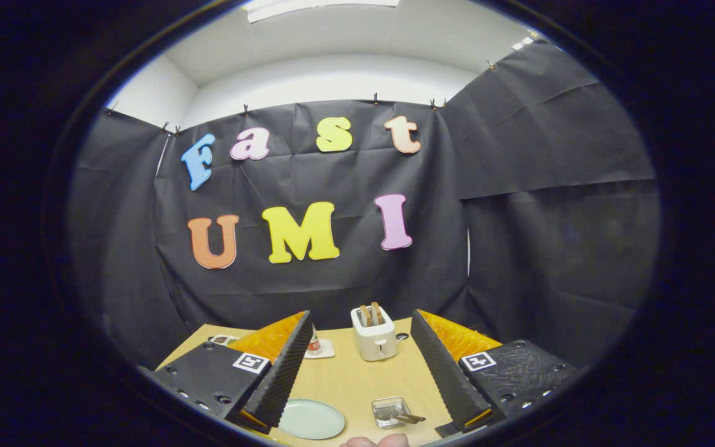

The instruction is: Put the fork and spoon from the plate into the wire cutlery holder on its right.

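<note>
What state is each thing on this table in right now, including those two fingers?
Gripper: fingers wide open, holding nothing, above the table.
Plate: bare, flat on the table between the fingers.
Cutlery holder: right of the plate, cutlery lying in it, a handle sticking out over its rim.
Toaster: upright beyond the fingers, two slices standing in its slots.
Small bottle: upright on a white coaster.

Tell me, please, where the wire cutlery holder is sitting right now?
In the gripper view, the wire cutlery holder sits on the wooden table between the open gripper fingers, just right of the pale green plate and nearer than the white toaster.
</note>
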A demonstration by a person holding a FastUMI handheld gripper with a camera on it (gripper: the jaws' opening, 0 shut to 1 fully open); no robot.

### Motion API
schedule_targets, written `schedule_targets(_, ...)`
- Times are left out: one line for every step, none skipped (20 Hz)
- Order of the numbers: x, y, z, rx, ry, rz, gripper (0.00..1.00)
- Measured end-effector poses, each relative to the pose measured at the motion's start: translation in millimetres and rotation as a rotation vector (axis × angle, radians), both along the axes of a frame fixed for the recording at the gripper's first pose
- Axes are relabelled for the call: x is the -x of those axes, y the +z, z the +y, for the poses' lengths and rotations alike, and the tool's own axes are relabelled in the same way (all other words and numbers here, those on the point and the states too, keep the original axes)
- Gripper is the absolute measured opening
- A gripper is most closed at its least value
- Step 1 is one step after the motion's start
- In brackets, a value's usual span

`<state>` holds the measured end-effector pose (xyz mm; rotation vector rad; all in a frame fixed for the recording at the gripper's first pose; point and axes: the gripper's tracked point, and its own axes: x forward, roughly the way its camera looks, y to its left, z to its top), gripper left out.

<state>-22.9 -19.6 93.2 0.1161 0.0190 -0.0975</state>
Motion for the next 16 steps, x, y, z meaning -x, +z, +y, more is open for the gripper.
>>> schedule_targets(1.2, 1.2, -0.5, 0.0, 0.001, -0.002, 0.96)
schedule_targets(2.8, 2.4, 0.2, 0.002, 0.004, -0.006, 0.96)
schedule_targets(3.2, 3.9, -0.7, 0.007, 0.005, -0.013, 0.96)
schedule_targets(4.8, 5.8, -1.5, 0.016, 0.005, -0.019, 0.96)
schedule_targets(5.0, 7.5, -1.6, 0.023, 0.008, -0.023, 0.96)
schedule_targets(6.9, 8.3, -0.7, 0.027, 0.014, -0.026, 0.96)
schedule_targets(6.8, 9.4, -0.2, 0.03, 0.018, -0.029, 0.96)
schedule_targets(7.9, 10.2, -1.2, 0.032, 0.023, -0.031, 0.96)
schedule_targets(7.0, 11.4, -0.2, 0.033, 0.027, -0.034, 0.96)
schedule_targets(8.5, 13.2, -0.8, 0.036, 0.03, -0.039, 0.96)
schedule_targets(9.3, 15.2, -1.8, 0.038, 0.032, -0.046, 0.96)
schedule_targets(11.0, 18.2, -2.2, 0.038, 0.032, -0.056, 0.96)
schedule_targets(10.7, 20.6, -2.6, 0.04, 0.032, -0.063, 0.96)
schedule_targets(10.5, 21.1, -3.0, 0.045, 0.034, -0.068, 0.96)
schedule_targets(9.4, 21.8, -3.3, 0.049, 0.036, -0.069, 0.96)
schedule_targets(10.4, 22.9, -3.8, 0.051, 0.038, -0.071, 0.96)
